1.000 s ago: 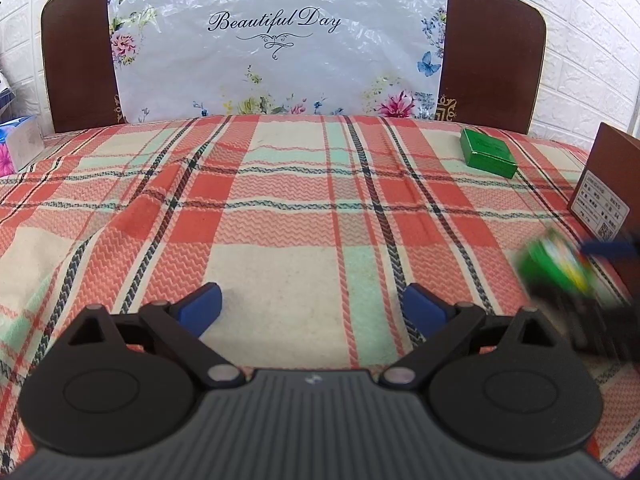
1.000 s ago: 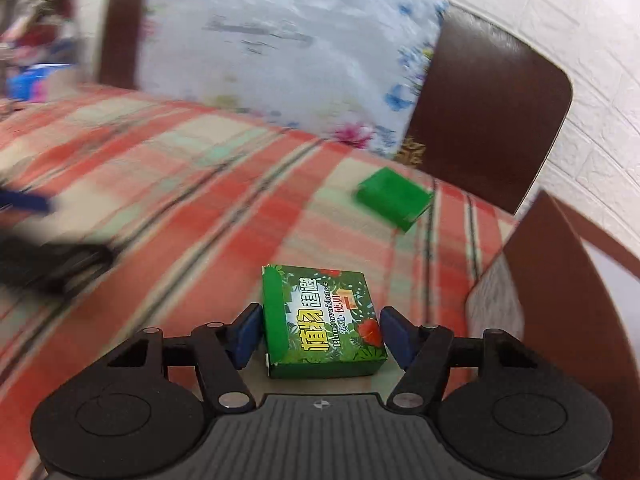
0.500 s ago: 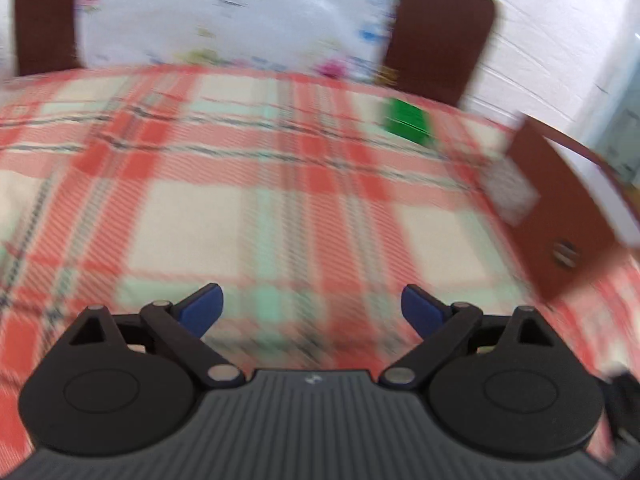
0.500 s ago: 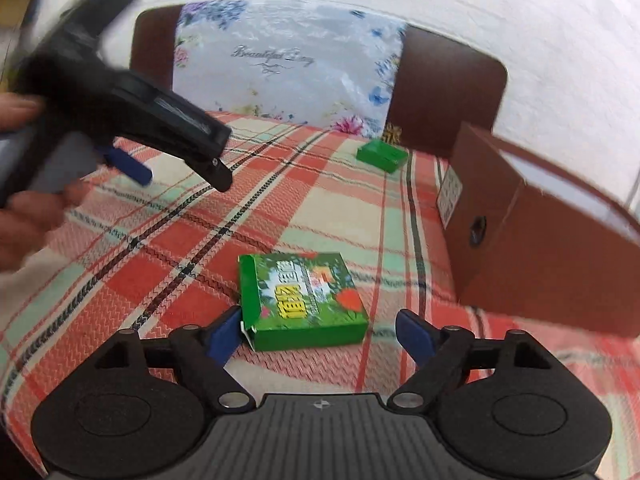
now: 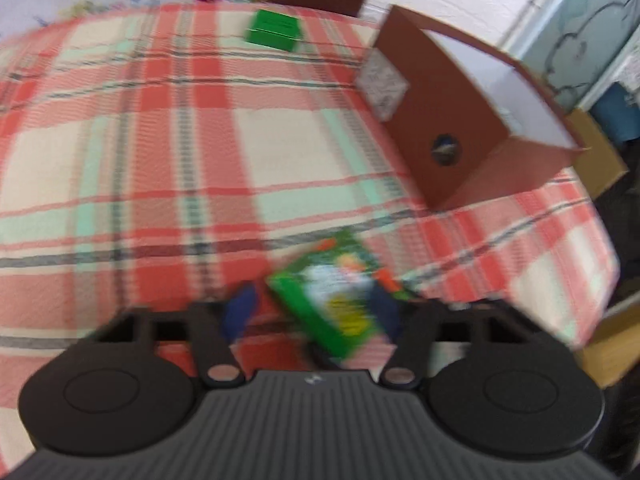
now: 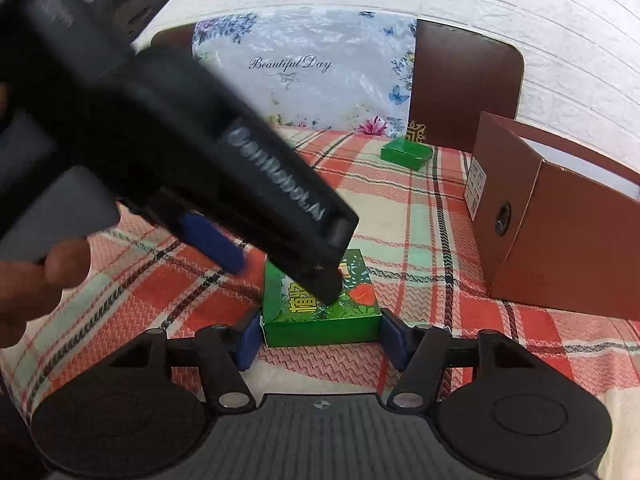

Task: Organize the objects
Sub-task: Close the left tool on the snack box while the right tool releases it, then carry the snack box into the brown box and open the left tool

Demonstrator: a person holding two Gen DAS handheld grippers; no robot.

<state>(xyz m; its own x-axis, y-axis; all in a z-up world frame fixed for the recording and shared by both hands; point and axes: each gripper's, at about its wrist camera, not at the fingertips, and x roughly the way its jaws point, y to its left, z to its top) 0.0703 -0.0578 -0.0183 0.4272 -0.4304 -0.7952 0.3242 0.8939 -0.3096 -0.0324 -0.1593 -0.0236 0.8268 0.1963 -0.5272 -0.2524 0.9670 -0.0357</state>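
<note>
Backdrop sheet (image 6: 320, 76) reads "Beautiful Day"; the printed green box (image 6: 320, 308) has yellow Chinese characters I can't read. Two green boxes: the printed one, and a plain one (image 6: 406, 153) far back. One brown carton (image 6: 568, 240) at right. Right gripper (image 6: 320, 338) now touches the printed box on both sides, on the plaid cloth (image 6: 400, 208); 0.5 s ago it was wider. Left gripper (image 5: 310, 312) has swung over the same box, jaws apart, blurred.

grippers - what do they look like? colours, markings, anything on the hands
Both alike: left gripper and right gripper have matte black ribbed bodies, round black discs either side, black linkage arms with silver pivots, blue finger pads. Left's side carries blurred white lettering. Bare hand, no glove.
</note>
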